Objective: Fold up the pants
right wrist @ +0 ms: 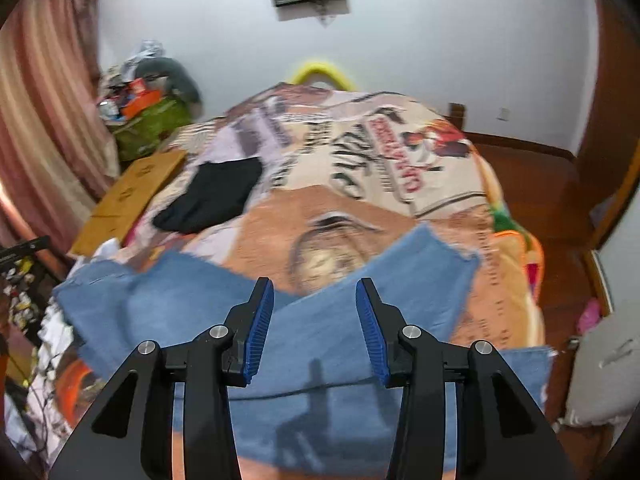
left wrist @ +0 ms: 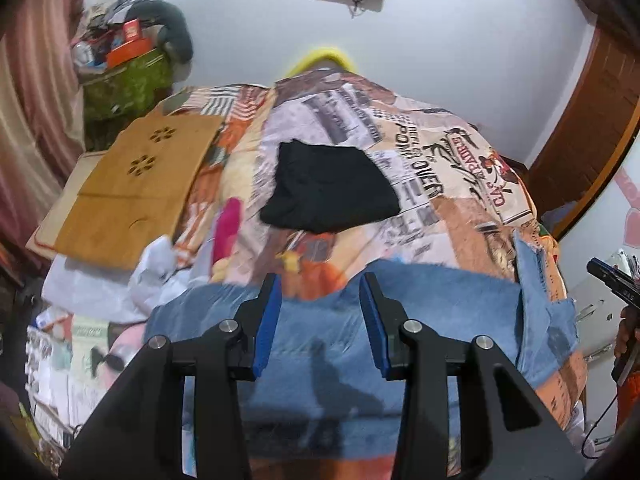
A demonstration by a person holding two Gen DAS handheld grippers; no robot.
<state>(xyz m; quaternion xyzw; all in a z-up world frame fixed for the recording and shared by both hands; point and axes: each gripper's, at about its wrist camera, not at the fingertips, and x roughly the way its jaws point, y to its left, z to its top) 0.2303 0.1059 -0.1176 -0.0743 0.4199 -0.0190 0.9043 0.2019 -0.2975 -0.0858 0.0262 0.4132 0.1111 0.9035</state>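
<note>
Between the blue pads: we find nothing gripped; the left claw (left wrist: 319,292) and the right claw (right wrist: 315,294) both stand wide open above the cloth, holding nothing.
Claw build: black rigid arms with ribbed blue pads (right wrist: 260,328).
Task item: the blue pants (right wrist: 320,344) lie on the bed directly under both claws, legs splayed apart towards the far side.
Progress: we judge the fold not yet made on this pair; the legs lie separate and nothing is doubled over. All folds remain.
Fabric: matte denim-like weave, limp, with frayed raw hems (right wrist: 452,248).
Bed cover (left wrist: 460,208): soft printed quilt, newspaper-style lettering, rumpled.
Black garment (left wrist: 332,188): compact dark bundle well apart from the pants, seemingly already folded.
Wooden board (left wrist: 132,188): flat, hard, with cut-out flower holes, at the bed's left edge.
</note>
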